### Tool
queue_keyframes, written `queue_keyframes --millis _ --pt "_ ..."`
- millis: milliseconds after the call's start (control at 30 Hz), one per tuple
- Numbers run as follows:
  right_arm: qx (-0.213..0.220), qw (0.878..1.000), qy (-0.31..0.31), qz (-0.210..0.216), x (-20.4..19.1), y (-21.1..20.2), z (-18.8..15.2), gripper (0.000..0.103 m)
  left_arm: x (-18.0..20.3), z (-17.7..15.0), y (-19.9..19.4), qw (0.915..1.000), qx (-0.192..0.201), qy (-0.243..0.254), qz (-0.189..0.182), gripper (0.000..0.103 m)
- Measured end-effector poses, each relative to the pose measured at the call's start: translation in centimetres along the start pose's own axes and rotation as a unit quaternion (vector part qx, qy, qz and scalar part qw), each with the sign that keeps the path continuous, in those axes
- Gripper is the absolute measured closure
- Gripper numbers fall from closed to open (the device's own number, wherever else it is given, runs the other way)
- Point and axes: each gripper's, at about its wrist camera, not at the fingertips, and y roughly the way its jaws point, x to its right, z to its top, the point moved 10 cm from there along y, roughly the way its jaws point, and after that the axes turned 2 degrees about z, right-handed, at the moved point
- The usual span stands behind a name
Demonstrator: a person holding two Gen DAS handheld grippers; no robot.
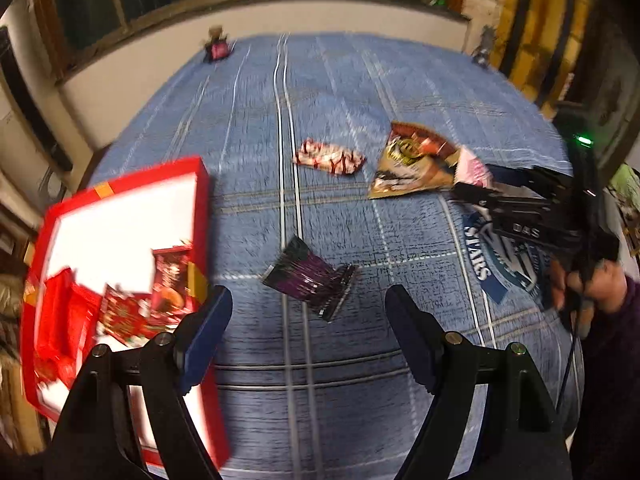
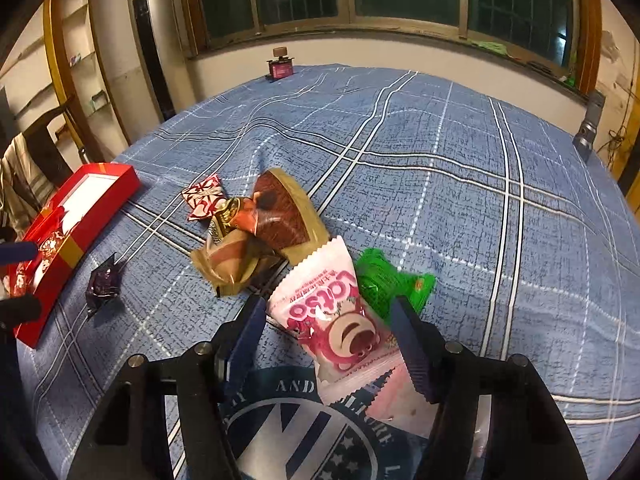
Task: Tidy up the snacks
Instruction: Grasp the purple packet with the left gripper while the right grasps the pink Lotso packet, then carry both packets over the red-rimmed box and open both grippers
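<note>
The right gripper (image 2: pixel 328 332) points down at the table (image 2: pixel 440 184), its jaws around a pink packet (image 2: pixel 332 320) at lower centre, only the right pad visibly touching. The left gripper (image 1: pixel 308 320), spread and empty, hovers beside the red box (image 1: pixel 120 216) at left. Only the right view shows a green packet (image 2: pixel 384 280).

A red box (image 1: pixel 202 216) with white lining, a pink packet (image 2: pixel 340 320), a green wrapper (image 2: pixel 384 280), blue plaid cloth (image 2: pixel 440 184).

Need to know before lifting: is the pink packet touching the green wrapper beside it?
Cannot tell. In the right wrist view the pink packet overlaps the green wrapper, hiding any gap; the left wrist view doesn't show the green one.
</note>
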Motion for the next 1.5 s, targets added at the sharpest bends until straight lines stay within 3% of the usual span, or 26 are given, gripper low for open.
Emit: queue_keyframes --millis 33,200,300,467,567,600,633,767,833,1233,1500 --pt "-0.001 1.000 0.002 0.004 0.1 0.0 -0.1 0.050 0.1 -0.1 0.6 0.9999 -0.010 -0.008 0.005 0.024" --pt "-0.011 0.998 0.030 0.048 0.8 -0.6 -1.0 0.051 0.0 -0.4 4.2 0.9963 -0.055 -0.055 0.038 0.024" --pt "-0.013 0.995 0.061 0.074 1.6 -1.2 -1.1 0.051 0.0 -0.6 5.8 0.9948 -0.066 -0.058 0.051 0.023" --pt "-0.004 0.985 0.124 0.118 2.8 -2.5 -0.8 0.051 0.5 0.2 6.8 0.9977 -0.030 -0.047 0.039 0.022" --pt "0.016 0.974 0.167 0.153 3.5 -3.5 -0.2 0.051 1.5 0.8 7.2 0.9993 -0.004 -0.033 0.017 0.036" --pt "0.022 0.970 0.180 0.160 3.9 -3.7 0.0 0.051 1.8 1.0 7.1 0.9996 0.001 -0.028 0.008 0.051" --pt "0.027 0.968 0.188 0.163 4.0 -3.9 0.1 0.051 2.4 1.1 7.0 0.9999 0.008 -0.015 0.000 0.062" --pt "0.041 0.964 0.211 0.155 5.3 -4.4 0.1 0.051 3.5 0.6 6.9 0.9996 0.019 0.017 -0.011 0.064" --pt "0.039 0.964 0.213 0.155 5.2 -4.3 0.0 0.051 3.4 0.3 6.2 0.9993 0.015 0.013 -0.031 0.073" --pt "0.023 0.969 0.200 0.143 1.4 -6.9 -0.6 0.051 4.6 -2.5 3.4 0.9962 0.012 0.031 -0.081 0.077" --pt "0.016 0.972 0.177 0.152 -4.5 -9.4 -1.8 0.051 5.5 -4.7 -0.1 0.9927 0.030 0.047 -0.107 0.077"
